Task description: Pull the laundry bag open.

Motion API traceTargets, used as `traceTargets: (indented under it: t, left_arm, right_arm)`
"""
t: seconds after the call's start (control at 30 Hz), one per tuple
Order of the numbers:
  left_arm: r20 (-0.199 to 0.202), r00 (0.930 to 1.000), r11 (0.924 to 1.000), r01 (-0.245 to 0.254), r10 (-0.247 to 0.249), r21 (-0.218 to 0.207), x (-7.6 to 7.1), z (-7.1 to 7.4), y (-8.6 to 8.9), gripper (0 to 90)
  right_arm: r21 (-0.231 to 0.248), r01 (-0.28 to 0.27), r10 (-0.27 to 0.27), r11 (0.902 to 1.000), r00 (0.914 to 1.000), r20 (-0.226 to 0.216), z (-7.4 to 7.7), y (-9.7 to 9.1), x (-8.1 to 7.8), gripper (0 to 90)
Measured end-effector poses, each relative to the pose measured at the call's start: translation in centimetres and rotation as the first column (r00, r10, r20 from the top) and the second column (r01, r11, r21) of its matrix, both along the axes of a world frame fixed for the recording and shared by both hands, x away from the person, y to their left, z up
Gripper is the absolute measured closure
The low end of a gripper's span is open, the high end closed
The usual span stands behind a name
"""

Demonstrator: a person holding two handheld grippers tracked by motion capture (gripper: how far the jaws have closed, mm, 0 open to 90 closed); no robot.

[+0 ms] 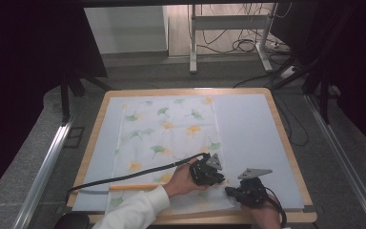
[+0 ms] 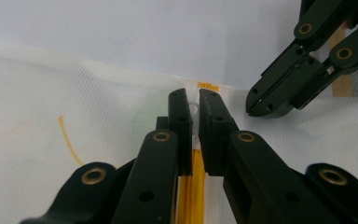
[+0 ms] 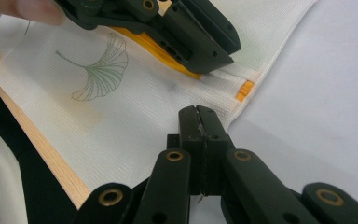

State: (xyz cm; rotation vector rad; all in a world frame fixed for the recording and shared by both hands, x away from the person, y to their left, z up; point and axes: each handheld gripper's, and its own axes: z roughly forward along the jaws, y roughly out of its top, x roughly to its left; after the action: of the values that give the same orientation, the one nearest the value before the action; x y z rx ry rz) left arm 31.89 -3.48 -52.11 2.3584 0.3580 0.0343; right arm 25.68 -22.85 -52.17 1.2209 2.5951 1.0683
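Note:
A white cloth point(image 1: 167, 129) printed with green and orange ginkgo leaves lies spread on the table. An orange zipper point(image 2: 191, 186) runs along its near part and ends in an orange tab point(image 3: 244, 91) by the right edge. My left gripper point(image 2: 195, 112) is shut on a small clear zipper pull point(image 2: 195, 108) close to that end. In the high view it sits at the cloth's near right corner point(image 1: 214, 176). Just beside it, my right gripper point(image 3: 199, 119) is shut, pinching the cloth's edge. The high view shows the right gripper point(image 1: 231, 191) a little nearer to the table's front.
A pale blue mat point(image 1: 252, 138) covers the wooden table point(image 1: 91, 143) beneath the cloth. A white sleeve point(image 1: 133, 210) and black cable point(image 1: 124, 177) cross the near left part. Table legs and loose cables point(image 1: 238, 43) stand on the floor beyond.

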Motion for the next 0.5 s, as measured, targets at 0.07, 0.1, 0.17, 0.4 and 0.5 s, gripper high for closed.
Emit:
traceTargets:
  t: [0.07,0.1,0.17,0.4,0.5]
  left_arm:
    - [-0.003,1.0,1.0,0.001,-0.001,0.002,0.03,0.01,0.08,85.2]
    - [-0.005,1.0,1.0,0.002,-0.002,0.003,0.04,0.01,0.11,85.2]
    - [-0.005,1.0,1.0,0.003,-0.003,0.006,0.04,0.02,0.13,85.2]
    - [-0.005,1.0,0.9999,0.007,-0.007,0.008,-0.02,0.01,0.32,85.2]
    - [-0.034,0.9994,0.9999,0.003,-0.003,-0.012,0.16,-0.11,0.73,85.2]
  right_arm:
    - [0.0,-0.001,0.001,1.0,1.0,-0.003,0.02,-0.03,0.02,89.7]
    - [0.004,0.001,-0.001,1.0,1.0,-0.003,-0.01,-0.02,0.01,89.7]
    - [0.005,0.002,-0.002,1.0,1.0,-0.004,-0.01,-0.03,0.02,89.7]
    - [0.006,0.002,-0.002,1.0,1.0,-0.003,-0.03,-0.05,0.03,89.7]
    - [0.006,0.002,-0.002,1.0,1.0,-0.002,-0.03,-0.05,0.02,89.7]
